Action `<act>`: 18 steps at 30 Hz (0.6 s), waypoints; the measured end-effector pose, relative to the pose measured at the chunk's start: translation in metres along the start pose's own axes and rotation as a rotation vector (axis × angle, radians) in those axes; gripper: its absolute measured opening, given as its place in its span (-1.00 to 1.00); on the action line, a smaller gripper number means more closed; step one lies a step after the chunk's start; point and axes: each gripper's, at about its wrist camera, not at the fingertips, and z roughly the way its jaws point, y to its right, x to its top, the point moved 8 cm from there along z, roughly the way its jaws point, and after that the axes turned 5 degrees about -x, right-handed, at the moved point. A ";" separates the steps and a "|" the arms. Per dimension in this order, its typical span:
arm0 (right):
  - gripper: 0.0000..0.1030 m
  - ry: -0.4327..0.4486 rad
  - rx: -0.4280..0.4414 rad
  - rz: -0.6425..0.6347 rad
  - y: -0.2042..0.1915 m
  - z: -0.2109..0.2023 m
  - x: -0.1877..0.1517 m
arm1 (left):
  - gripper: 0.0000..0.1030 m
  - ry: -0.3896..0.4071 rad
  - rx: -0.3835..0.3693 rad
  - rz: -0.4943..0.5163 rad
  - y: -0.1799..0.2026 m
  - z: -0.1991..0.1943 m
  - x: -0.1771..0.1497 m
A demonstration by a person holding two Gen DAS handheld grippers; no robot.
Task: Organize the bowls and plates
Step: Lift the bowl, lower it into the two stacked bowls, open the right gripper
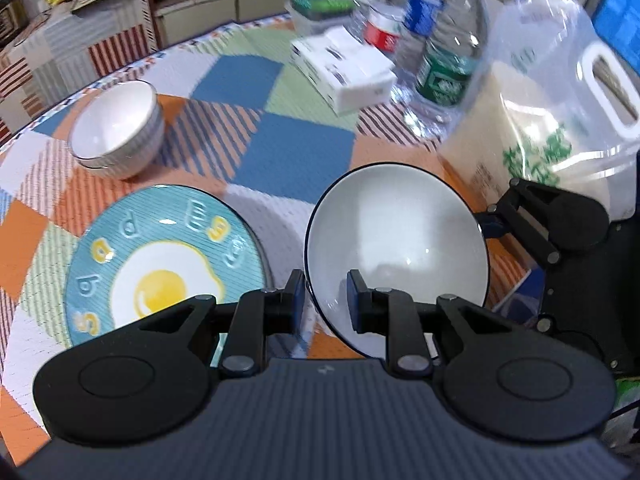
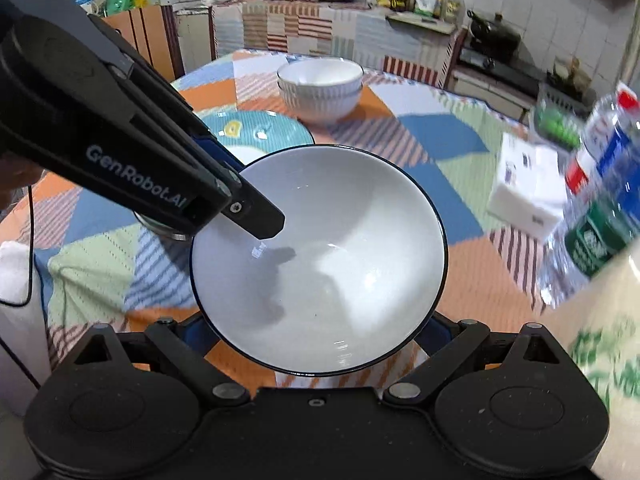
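Plate (image 1: pixel 164 256) between bowl (image 1: pixel 396 248) and stacked bowls (image 1: pixel 120 128)

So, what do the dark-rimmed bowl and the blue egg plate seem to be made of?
Dark-rimmed bowl: probably glazed ceramic; its smooth white inside gives glossy highlights. Egg plate: likely ceramic too, though melamine is possible; it has fine ridges, raised letters and a soft sheen.
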 end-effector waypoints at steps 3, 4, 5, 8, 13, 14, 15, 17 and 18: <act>0.91 0.032 0.016 -0.006 -0.004 0.002 0.016 | -0.59 0.030 0.010 -0.040 -0.016 -0.011 0.007; 0.91 0.042 0.022 -0.007 -0.005 0.003 0.022 | -0.59 0.041 0.018 -0.049 -0.022 -0.015 0.009; 0.92 0.049 0.030 -0.005 -0.007 0.005 0.028 | -0.59 0.055 0.026 -0.054 -0.026 -0.019 0.011; 0.92 0.032 0.058 0.022 -0.011 0.015 0.048 | -0.60 0.097 0.057 -0.056 -0.039 -0.032 0.019; 0.91 0.088 0.086 0.040 -0.020 0.031 0.084 | -0.60 0.124 0.139 -0.077 -0.070 -0.042 0.040; 0.91 0.108 0.085 0.032 -0.021 0.033 0.091 | -0.60 0.127 0.146 -0.087 -0.078 -0.043 0.042; 0.91 0.126 0.089 0.027 -0.022 0.035 0.098 | -0.60 0.136 0.151 -0.101 -0.086 -0.045 0.045; 0.91 0.161 0.104 0.026 -0.023 0.038 0.113 | -0.60 0.149 0.168 -0.120 -0.102 -0.048 0.051; 0.91 0.180 0.110 0.020 -0.023 0.039 0.121 | -0.60 0.156 0.178 -0.130 -0.110 -0.050 0.055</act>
